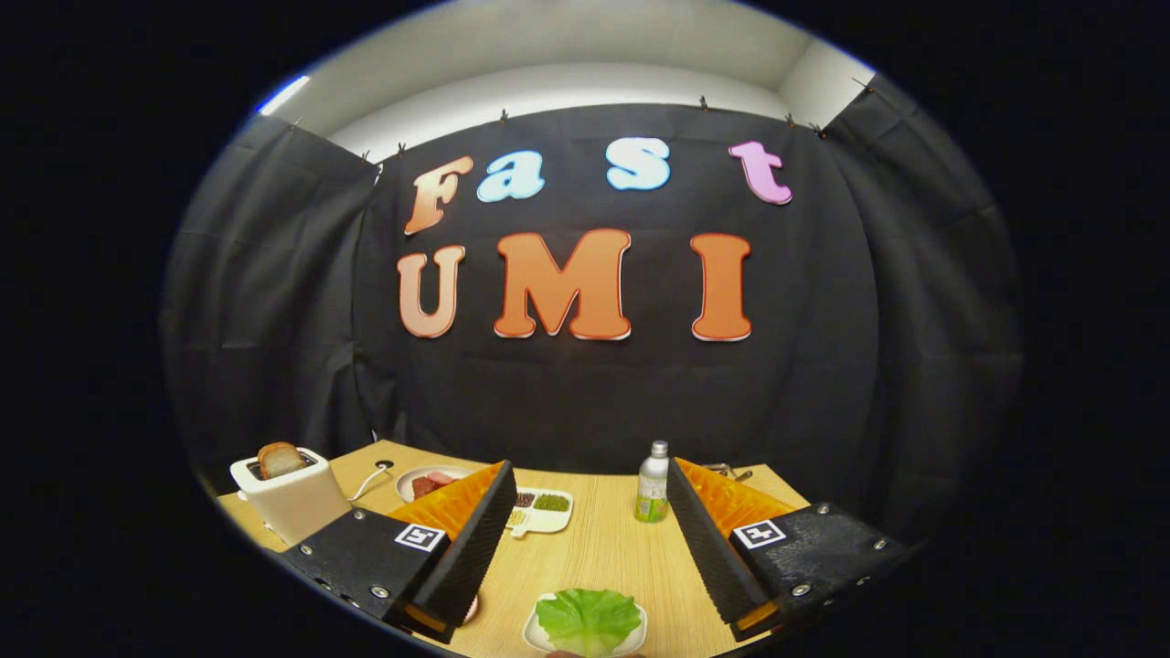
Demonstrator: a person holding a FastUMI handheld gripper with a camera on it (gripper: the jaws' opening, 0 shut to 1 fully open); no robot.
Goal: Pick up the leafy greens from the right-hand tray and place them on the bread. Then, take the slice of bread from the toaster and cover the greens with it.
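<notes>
Nothing is done yet, by the look of it. The tool (585, 539) hangs wide open above the worktop (603, 548), holding nothing. The greens (588, 618) lie untouched on their tray (535, 632), near, between the fingers. The bread slice (280, 459) stands in the toaster (292, 498), far left. Both steps remain.

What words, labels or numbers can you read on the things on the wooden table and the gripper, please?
Small clear bottle of green liquid: label too small to read.
White toaster: no text seen.
Gripper, open, leafy greens between its fingers: square black-and-white markers, patterns without words.
</notes>
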